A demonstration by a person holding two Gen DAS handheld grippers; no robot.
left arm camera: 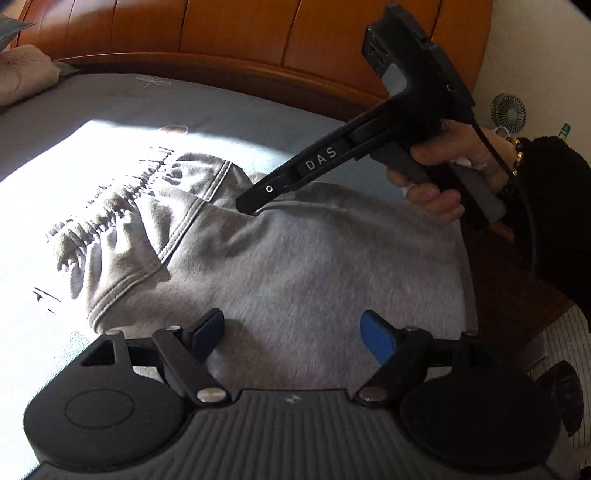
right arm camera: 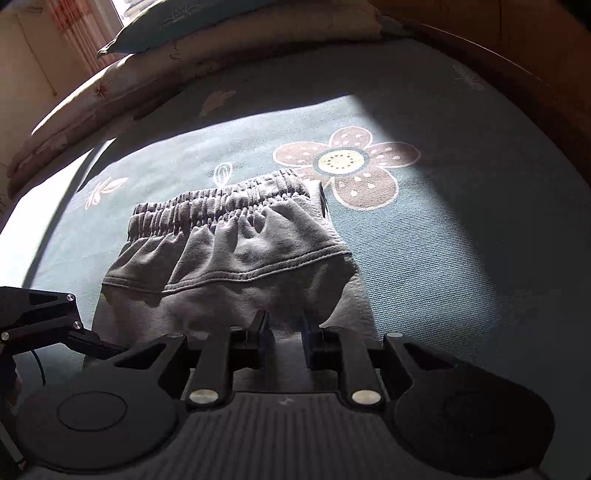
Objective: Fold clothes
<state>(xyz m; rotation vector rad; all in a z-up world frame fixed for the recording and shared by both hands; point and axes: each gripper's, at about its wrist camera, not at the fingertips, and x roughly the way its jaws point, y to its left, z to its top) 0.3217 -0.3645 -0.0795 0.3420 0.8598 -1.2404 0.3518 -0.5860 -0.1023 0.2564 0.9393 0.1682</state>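
Note:
Grey sweatpants (left arm camera: pixel 295 258) lie folded over on the blue bedsheet (left arm camera: pixel 184 107), with the gathered waistband (right arm camera: pixel 221 206) on the far side. My left gripper (left arm camera: pixel 291 325) hovers over the near part of the cloth, jaws wide apart with nothing gripped. My right gripper (right arm camera: pixel 284 328) stands at a raised fold of the pants (right arm camera: pixel 229 266), its blue pads a narrow gap apart and not pressing on the cloth. In the left wrist view the right gripper (left arm camera: pixel 245 206) has its tip down at that fold, and a hand (left arm camera: pixel 436 195) holds its grip. One left gripper finger (right arm camera: pixel 96 345) shows at the left edge.
A wooden headboard (left arm camera: pixel 221 33) curves along the far side of the bed. Pillows (right arm camera: pixel 221 22) are stacked at one end. A large flower print (right arm camera: pixel 347 162) marks the sheet beyond the pants. A small fan (left arm camera: pixel 508 110) stands off the bed at right. Strong sunlight falls across the sheet.

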